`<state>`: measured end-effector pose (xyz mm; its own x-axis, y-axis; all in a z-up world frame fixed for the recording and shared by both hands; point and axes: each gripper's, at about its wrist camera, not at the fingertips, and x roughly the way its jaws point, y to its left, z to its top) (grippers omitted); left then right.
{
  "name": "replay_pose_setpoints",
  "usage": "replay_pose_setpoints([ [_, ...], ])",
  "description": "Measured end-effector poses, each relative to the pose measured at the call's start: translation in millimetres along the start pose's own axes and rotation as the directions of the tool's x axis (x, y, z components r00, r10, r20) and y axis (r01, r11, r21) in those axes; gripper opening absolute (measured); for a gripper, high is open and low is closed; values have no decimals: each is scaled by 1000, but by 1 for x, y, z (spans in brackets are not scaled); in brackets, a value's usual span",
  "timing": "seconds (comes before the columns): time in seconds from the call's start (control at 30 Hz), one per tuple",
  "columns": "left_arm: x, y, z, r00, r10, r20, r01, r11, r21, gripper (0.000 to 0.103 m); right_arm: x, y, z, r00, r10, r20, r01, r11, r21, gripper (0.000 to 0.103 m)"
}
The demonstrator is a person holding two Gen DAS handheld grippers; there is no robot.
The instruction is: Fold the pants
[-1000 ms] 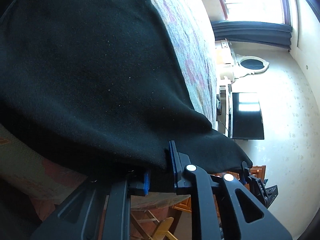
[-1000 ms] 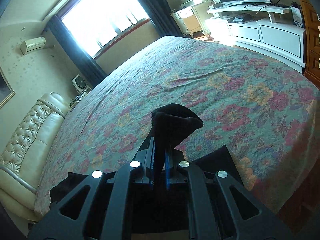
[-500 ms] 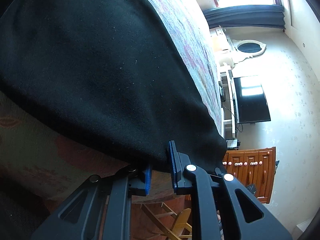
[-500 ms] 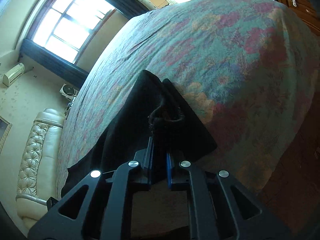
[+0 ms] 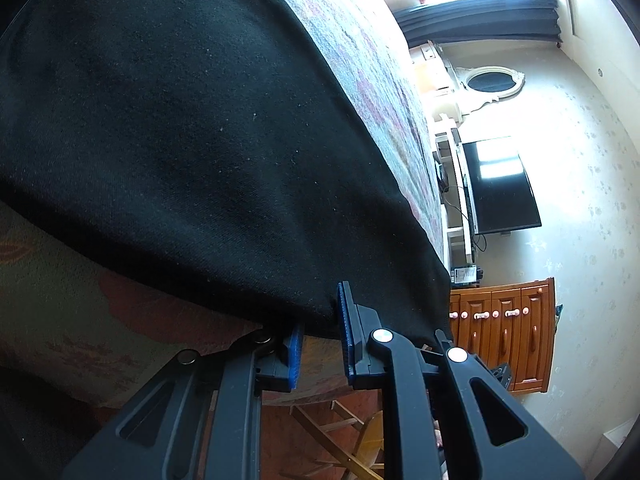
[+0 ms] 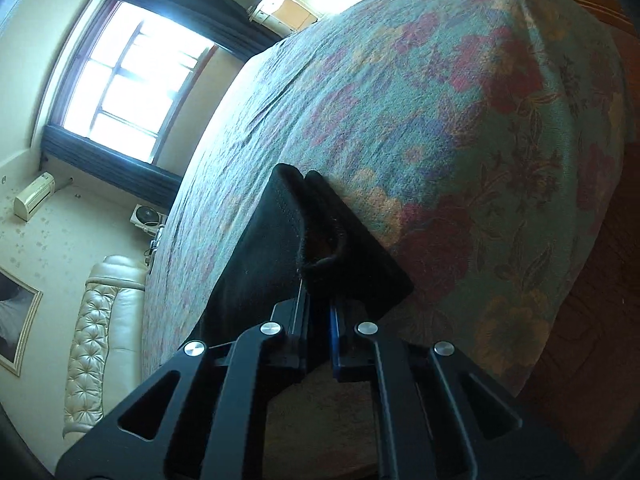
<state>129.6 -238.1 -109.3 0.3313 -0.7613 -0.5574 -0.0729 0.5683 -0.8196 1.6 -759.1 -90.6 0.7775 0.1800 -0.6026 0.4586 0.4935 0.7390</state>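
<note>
On the left, the left hand-held gripper point(image 5: 320, 344) is clamped on the edge of the black pants point(image 5: 192, 128), which lie spread on a floral bedspread point(image 6: 460, 112) at the bed's near edge. On the right, the right hand-held gripper point(image 6: 318, 320) is pinched tight on a bunched hem. The pants look soft, limp and light (likely a fleecy knit), so they will probably sag and crease; hems and corners seem the best holds.
</note>
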Motion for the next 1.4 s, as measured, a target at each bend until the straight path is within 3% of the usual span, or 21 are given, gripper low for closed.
replay_pose_setpoints([
  [0.07,3,-3,-1,1000,1,-4,-1,1000,18,17,5,-17,-1,1000,-22,-22,23,999,44,7],
  [0.2,4,-1,-1,1000,-21,-17,21,1000,13,17,10,-38,-6,999,37,-36,-33,992,121,9],
  [0.27,2,0,-1,999,-29,-31,29,1000,-6,17,1,-29,-2,1000,-26,-16,27,998,64,22],
  [0.33,-1,-1,-4,999,-30,-40,30,999,-15,17,-15,-17,9,992,-113,59,113,994,2,50],
  [0.43,-4,-6,-10,997,-28,-74,28,1000,-1,21,-27,-12,26,991,-91,96,93,996,-18,60],
  [0.6,-6,-24,-25,990,-50,-135,60,996,66,24,-3,-13,46,1000,-24,-5,24,999,-39,69],
  [0.73,-20,-45,-16,998,-49,-50,59,976,209,27,28,-20,41,988,0,-154,2,1000,12,70],
  [0.77,-25,-49,-11,999,-49,-17,51,968,246,37,32,-23,36,984,15,-176,-10,1000,29,70],
  [0.8,-29,-51,-6,999,-47,19,40,961,275,46,34,-25,32,983,28,-180,-20,999,41,70],
  [0.93,-36,-49,14,994,-6,111,-32,943,332,49,36,-35,25,977,123,-173,-101,987,129,70],
  [1.0,-30,-41,23,994,34,102,-65,944,325,59,35,-39,23,977,138,-162,-113,982,154,60],
  [1.07,-25,-29,29,993,58,102,-86,952,295,60,33,-42,23,977,124,-173,-101,985,137,45],
  [1.13,-20,-21,29,993,74,92,-98,952,289,60,31,-42,24,980,92,-176,-77,993,89,21],
  [1.2,-19,-21,25,992,81,100,-110,939,327,61,21,-44,23,985,100,-143,-92,994,62,17],
  [1.27,-16,-25,21,991,92,95,-120,926,358,66,18,-37,25,993,39,-114,-42,999,-20,16],
  [1.33,-14,-25,22,994,79,81,-103,927,360,70,27,-38,27,992,2,-125,-9,998,-54,16],
  [1.4,-15,-22,25,995,69,75,-91,933,347,70,27,-39,30,989,26,-147,-32,999,-37,19],
])
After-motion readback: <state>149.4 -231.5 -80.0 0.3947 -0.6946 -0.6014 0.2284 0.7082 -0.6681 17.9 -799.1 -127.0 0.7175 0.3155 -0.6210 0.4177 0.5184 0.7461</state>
